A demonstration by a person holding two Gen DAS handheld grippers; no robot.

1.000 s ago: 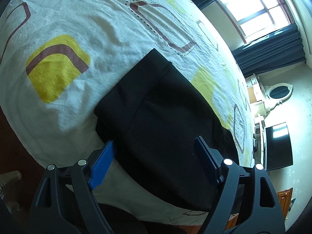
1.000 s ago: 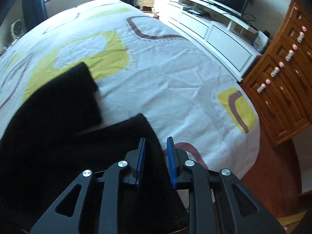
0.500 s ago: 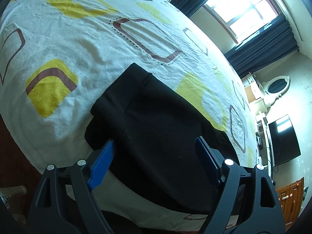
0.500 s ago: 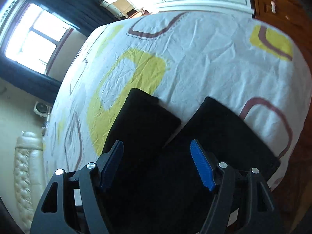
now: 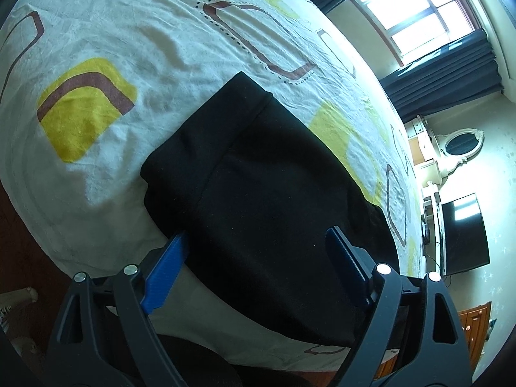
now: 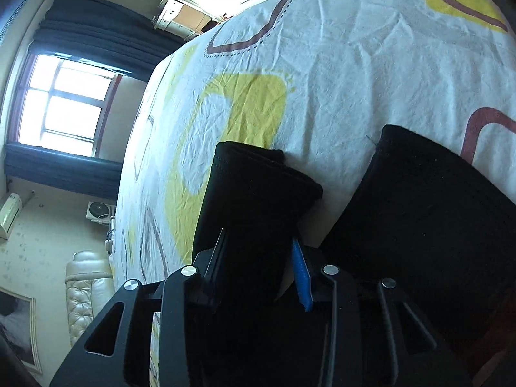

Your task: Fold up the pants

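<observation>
Your black pants [image 5: 267, 200] lie on the bed [image 5: 135, 45], on a white sheet printed with yellow and brown shapes, filling the lower middle of the left wrist view. A folded edge runs from the upper middle of the dark cloth down toward the lower left, so one strip lies doubled over the rest.

Your left gripper [image 5: 258, 259] hangs above the near part of the pants with its blue pads [image 5: 164, 274] standing wide apart, one over the left border of the cloth and the other over its right part. Nothing is pinched between them, and the jaws are not pressing on the fabric.

In the right wrist view the two legs of the pants [image 6: 429, 225] spread apart like a V, with a wedge of white sheet between them. Your right gripper [image 6: 258, 251] sits over the left leg, in the lower middle of the frame, and its jaws are closing with that leg's fabric between them. The cloth bunches up through the gap and hides the left pad; only the right blue pad [image 6: 301, 277] shows, and it lies against the fabric.

A window [image 6: 61, 103] with dark curtains lies at the left of that view.
</observation>
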